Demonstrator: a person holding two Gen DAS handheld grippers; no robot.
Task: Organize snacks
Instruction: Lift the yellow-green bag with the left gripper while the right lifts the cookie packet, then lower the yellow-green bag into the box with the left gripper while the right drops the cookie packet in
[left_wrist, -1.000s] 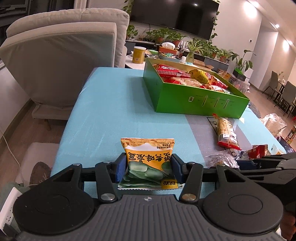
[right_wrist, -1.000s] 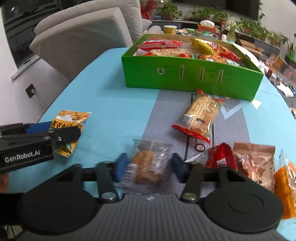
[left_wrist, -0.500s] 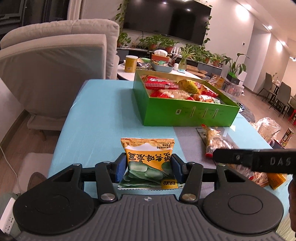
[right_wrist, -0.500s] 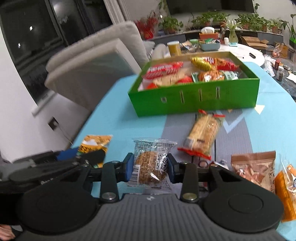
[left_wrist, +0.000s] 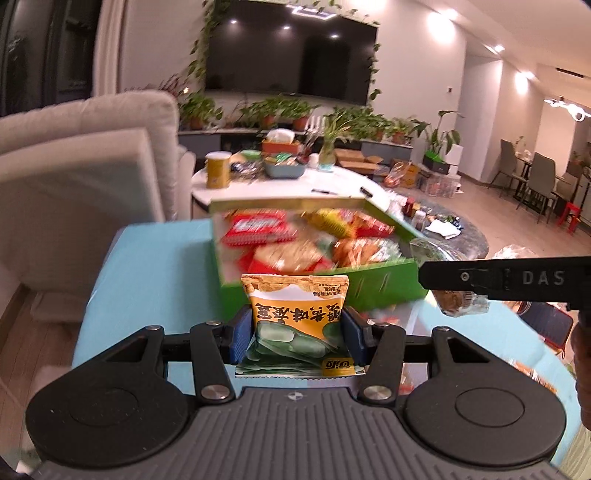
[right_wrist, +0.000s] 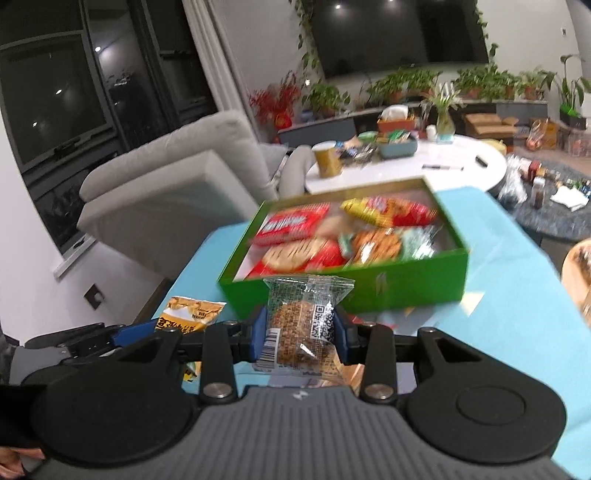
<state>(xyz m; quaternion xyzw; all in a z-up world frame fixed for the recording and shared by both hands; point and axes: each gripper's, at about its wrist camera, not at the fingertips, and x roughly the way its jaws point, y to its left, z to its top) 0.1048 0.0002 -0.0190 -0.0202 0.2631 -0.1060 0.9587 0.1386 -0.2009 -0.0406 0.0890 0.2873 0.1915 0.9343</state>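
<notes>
Near the green snack box (left_wrist: 388, 284), we are clamping our left gripper (left_wrist: 297, 332) on a yellow broad-bean packet (left_wrist: 295, 314) and our right gripper (right_wrist: 301, 334) on a QR-coded clear-wrapped cookie (right_wrist: 299, 328).

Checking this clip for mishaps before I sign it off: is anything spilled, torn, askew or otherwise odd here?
Nothing stands out. The left claw grips the yellow snack packet and the right claw grips the clear-wrapped cookie, both wrappers intact. The green box sits flat on the blue table, its snacks inside; blur hides finer detail.
</notes>
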